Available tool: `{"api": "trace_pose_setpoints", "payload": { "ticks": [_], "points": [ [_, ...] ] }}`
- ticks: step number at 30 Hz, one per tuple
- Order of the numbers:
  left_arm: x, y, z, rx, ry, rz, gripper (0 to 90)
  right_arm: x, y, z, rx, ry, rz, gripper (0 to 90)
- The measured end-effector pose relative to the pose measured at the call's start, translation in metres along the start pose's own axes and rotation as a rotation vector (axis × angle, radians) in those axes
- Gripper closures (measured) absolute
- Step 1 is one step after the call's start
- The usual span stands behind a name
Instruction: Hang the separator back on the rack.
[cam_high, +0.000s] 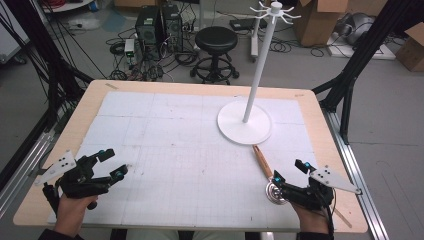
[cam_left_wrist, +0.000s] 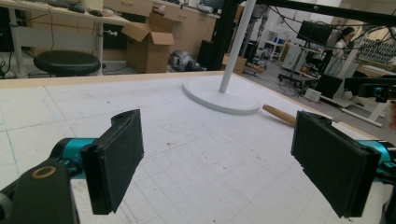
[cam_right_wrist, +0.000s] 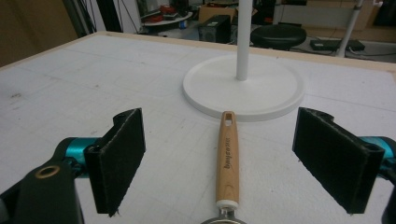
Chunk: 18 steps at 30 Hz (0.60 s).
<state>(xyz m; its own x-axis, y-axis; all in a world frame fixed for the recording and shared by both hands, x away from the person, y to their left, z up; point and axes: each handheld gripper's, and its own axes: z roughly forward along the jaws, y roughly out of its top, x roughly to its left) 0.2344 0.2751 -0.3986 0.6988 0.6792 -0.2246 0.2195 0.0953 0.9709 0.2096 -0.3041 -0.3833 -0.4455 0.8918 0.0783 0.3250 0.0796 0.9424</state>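
A utensil with a wooden handle (cam_high: 261, 160) and a round metal head (cam_high: 274, 193) lies on the white mat at the front right, its handle (cam_right_wrist: 227, 157) pointing at the stand. A white hook stand (cam_high: 260, 67) rises from a round base (cam_high: 231, 127) at the back right of the mat; its base (cam_right_wrist: 201, 86) is just past the handle's tip. My right gripper (cam_high: 290, 172) is open, jaws either side of the utensil near its head (cam_right_wrist: 219, 163). My left gripper (cam_high: 112, 162) is open at the front left with nothing between its pads (cam_left_wrist: 217, 158). The handle end (cam_left_wrist: 279, 114) and base (cam_left_wrist: 205, 95) lie ahead of it.
The wooden table (cam_high: 85, 107) carries a white gridded mat (cam_high: 175, 150). Beyond the far edge stand a black stool (cam_high: 216, 52), computer towers (cam_high: 157, 25) with cables, and cardboard boxes (cam_high: 317, 20). Black frame legs (cam_high: 357, 60) flank the table.
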Motion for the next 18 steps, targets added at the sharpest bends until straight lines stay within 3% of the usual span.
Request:
{"api": "trace_pose_setpoints", "payload": {
  "ticks": [11, 18],
  "points": [
    [-0.003, -0.001, 0.003, 0.007, 0.001, -0.003, 17.4, -0.003, 0.003, 0.025, 0.062, 0.006, -0.001, 15.6],
    [-0.001, -0.001, 0.002, 0.012, 0.001, -0.005, 17.4, -0.011, 0.010, 0.051, 0.132, -0.011, 0.009, 17.3]
  ]
}}
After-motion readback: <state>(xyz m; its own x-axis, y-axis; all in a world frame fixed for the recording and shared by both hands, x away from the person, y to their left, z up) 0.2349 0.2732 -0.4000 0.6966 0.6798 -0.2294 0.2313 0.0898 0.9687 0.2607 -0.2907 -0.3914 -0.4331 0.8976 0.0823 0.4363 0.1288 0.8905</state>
